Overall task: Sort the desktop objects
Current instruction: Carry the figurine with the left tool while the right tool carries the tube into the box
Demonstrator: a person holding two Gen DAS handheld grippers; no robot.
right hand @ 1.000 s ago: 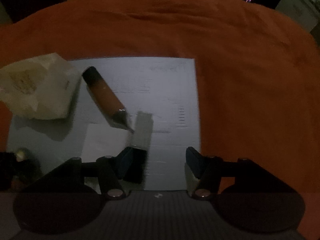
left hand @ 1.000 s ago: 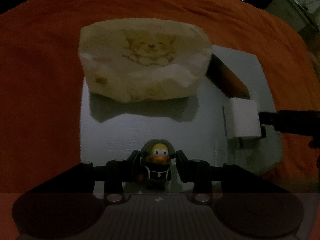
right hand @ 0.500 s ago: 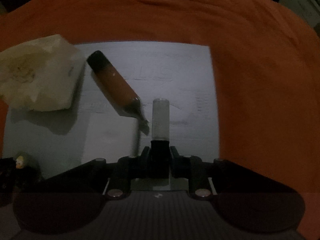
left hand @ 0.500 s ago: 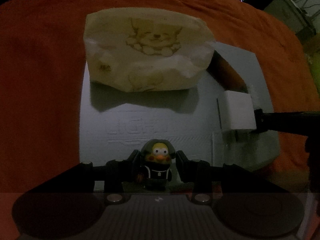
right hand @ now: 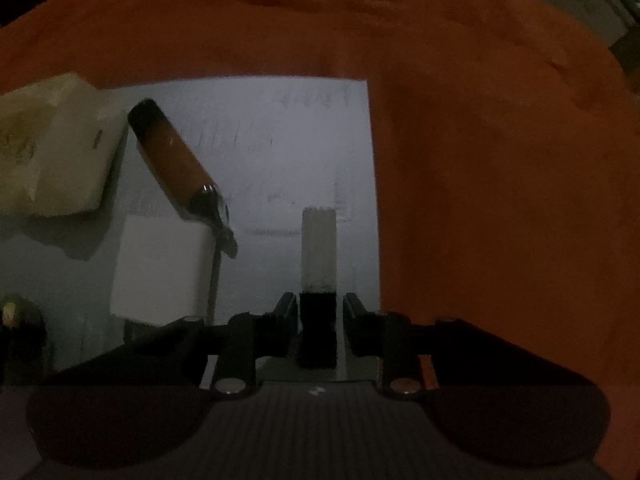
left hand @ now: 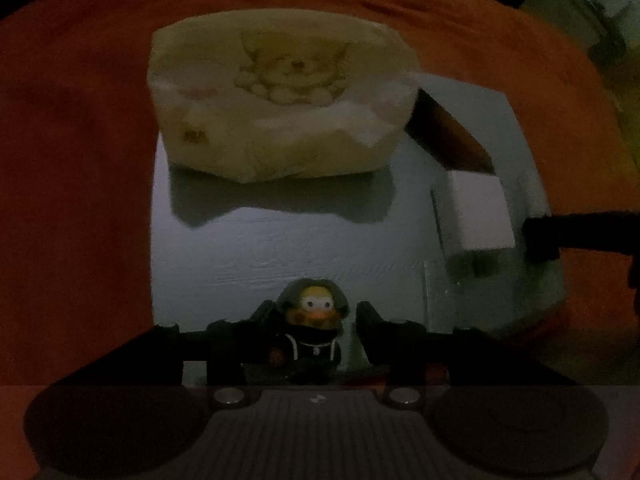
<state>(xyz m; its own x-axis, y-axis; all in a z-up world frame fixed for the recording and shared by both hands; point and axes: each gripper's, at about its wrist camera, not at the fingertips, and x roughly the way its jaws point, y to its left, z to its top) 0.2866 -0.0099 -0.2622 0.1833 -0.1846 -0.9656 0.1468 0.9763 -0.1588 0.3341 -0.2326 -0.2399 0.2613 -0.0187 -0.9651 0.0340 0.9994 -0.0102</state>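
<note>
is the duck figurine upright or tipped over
Upright: the duck figurine stands on its base on the white board, face forward, between the left tongs.
</note>
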